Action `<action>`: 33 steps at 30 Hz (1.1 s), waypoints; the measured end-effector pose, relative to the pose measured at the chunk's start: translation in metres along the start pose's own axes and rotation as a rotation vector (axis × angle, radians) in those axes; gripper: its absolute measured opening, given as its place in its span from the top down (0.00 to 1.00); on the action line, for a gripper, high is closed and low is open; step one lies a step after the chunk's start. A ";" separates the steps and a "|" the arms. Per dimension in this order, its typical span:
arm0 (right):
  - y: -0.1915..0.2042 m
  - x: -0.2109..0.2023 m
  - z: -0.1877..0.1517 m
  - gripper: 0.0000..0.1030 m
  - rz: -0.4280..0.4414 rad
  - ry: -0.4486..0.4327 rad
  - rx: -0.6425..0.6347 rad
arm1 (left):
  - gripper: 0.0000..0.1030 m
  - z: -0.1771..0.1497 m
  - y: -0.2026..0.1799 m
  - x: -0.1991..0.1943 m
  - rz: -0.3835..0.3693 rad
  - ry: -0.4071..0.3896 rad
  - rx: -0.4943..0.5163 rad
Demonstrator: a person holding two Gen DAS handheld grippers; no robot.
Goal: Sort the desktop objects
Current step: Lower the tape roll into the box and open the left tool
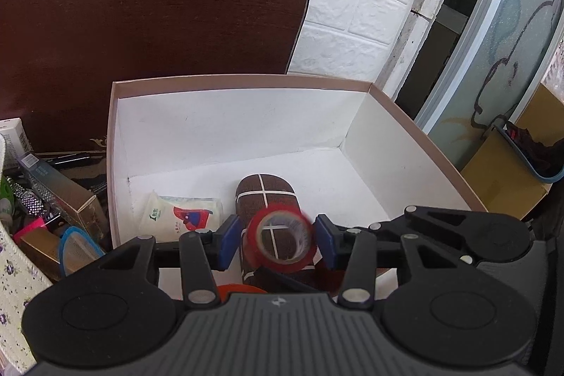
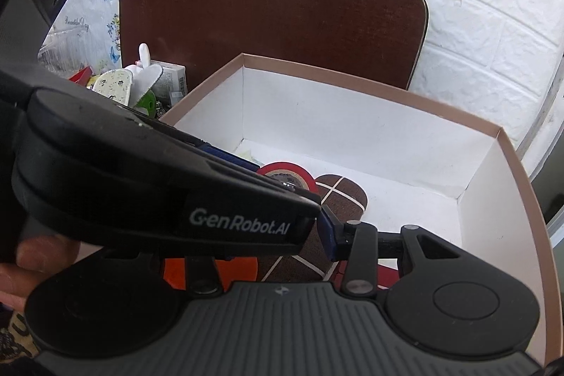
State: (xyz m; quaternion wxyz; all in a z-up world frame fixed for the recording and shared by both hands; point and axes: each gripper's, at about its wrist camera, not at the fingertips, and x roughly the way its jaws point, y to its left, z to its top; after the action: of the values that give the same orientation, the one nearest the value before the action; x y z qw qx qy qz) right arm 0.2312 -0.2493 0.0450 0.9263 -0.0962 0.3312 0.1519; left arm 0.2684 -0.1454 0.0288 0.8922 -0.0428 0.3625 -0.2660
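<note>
At the box's (image 1: 416, 129) near left corner lies one tissue packet (image 1: 179, 212). Just right of it, one brown patterned case (image 1: 264, 196) runs from mid-floor toward the near wall. Above the case, one red tape roll (image 1: 280, 240), blurred, sits between the left gripper (image 1: 278, 244) pads (image 1: 227, 240); both blue pads stand clear of it with a gap on each side, so the claw is spread wide. One orange object (image 2: 239, 266) lies by the near wall. The right gripper's (image 2: 282, 235) left finger is hidden behind the other tool; I cannot tell its spread.
</note>
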 end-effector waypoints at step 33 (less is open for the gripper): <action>0.034 -0.062 -0.044 0.13 -0.117 -0.141 0.104 | 0.09 -0.059 -0.036 -0.099 0.200 -0.142 0.020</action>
State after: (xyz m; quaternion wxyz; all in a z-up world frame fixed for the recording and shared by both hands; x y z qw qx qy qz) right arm 0.1485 -0.2435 0.0490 0.9583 -0.0564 0.2665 0.0863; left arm 0.1540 -0.1190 0.0566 0.9381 -0.0160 0.2982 -0.1755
